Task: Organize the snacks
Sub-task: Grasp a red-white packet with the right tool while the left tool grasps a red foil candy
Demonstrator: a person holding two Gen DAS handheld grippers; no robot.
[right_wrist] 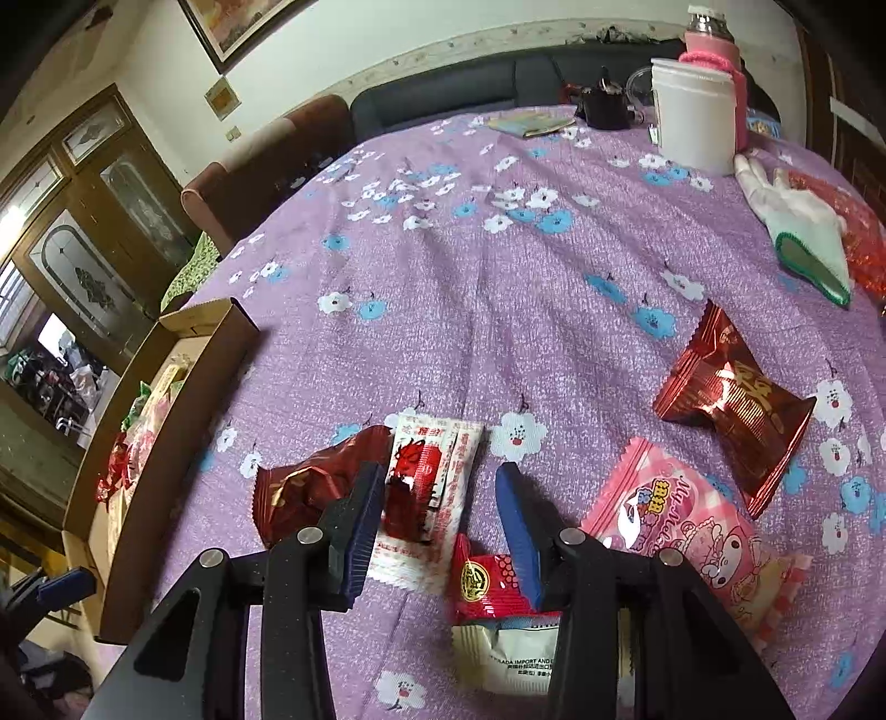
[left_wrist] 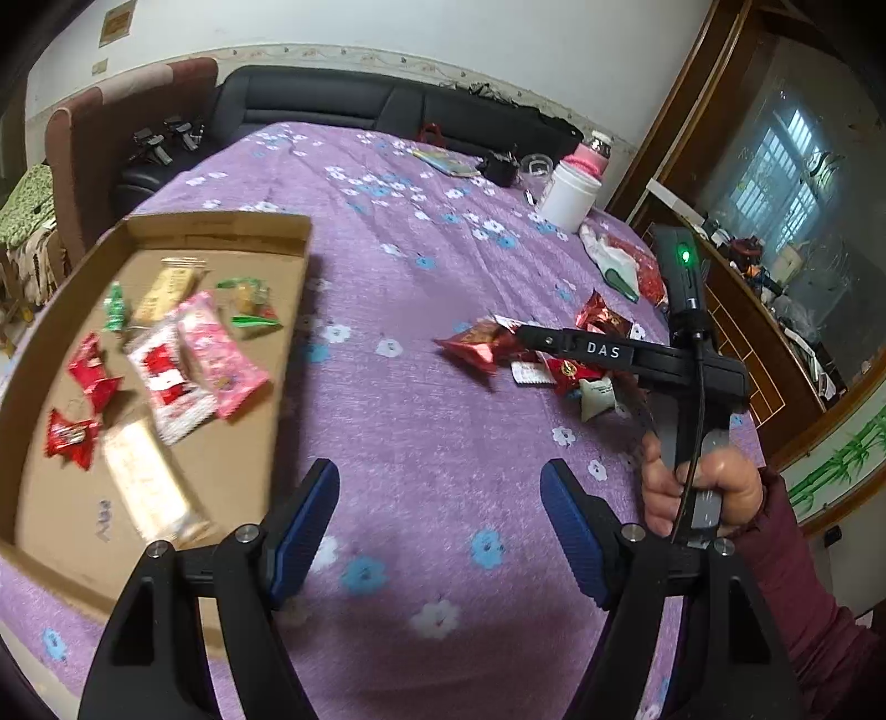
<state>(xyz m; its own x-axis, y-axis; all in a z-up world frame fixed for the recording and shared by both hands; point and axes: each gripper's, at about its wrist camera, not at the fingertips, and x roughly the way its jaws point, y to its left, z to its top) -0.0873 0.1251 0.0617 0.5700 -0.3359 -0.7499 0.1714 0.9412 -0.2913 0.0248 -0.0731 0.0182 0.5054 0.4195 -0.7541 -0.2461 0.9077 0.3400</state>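
My right gripper points down at a cluster of snacks on the purple cloth. Its jaws straddle a white-and-red sachet; a gap shows on the right side, so the pads are not pressing. Around it lie a dark red foil pack, a red pack with a gold emblem, a white pack, a pink cartoon pack and another dark red pack. My left gripper hangs open and empty over bare cloth, right of the cardboard tray, which holds several packets, among them a pink one.
A white jar, a pink-sleeved bottle, a white glove and a red mesh bag sit at the far right. A dark sofa and a brown chair stand behind the table. A hand holds the right gripper.
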